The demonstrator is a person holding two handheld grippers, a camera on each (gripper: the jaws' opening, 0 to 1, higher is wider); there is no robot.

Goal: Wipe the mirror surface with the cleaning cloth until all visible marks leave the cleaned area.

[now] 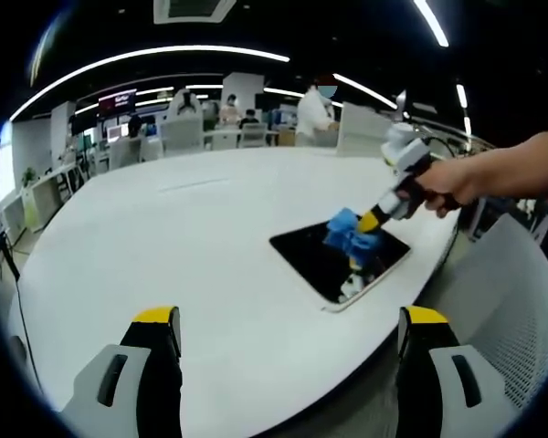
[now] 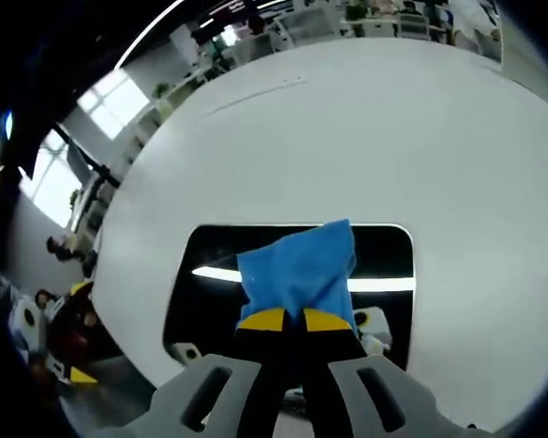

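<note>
A dark rectangular mirror [image 1: 310,255] [image 2: 384,246] lies flat on the white table near its front edge. A blue cleaning cloth [image 1: 347,233] [image 2: 297,269] rests on the mirror's glass. My right gripper [image 2: 285,319] [image 1: 370,222] is shut on the cloth, pressing it down onto the mirror; a person's hand [image 1: 452,178] holds it from the right. My left gripper [image 1: 288,324] hangs open over the table's near edge, well short of the mirror, with nothing between its yellow-tipped fingers. The mirror reflects a bright ceiling light strip [image 2: 384,285].
The white table [image 1: 183,237] [image 2: 347,137] stretches far behind the mirror. Its curved front edge [image 1: 374,351] runs close under my left gripper. Office desks, chairs and people [image 1: 315,105] stand in the background. A mesh chair back [image 1: 521,310] is at the right.
</note>
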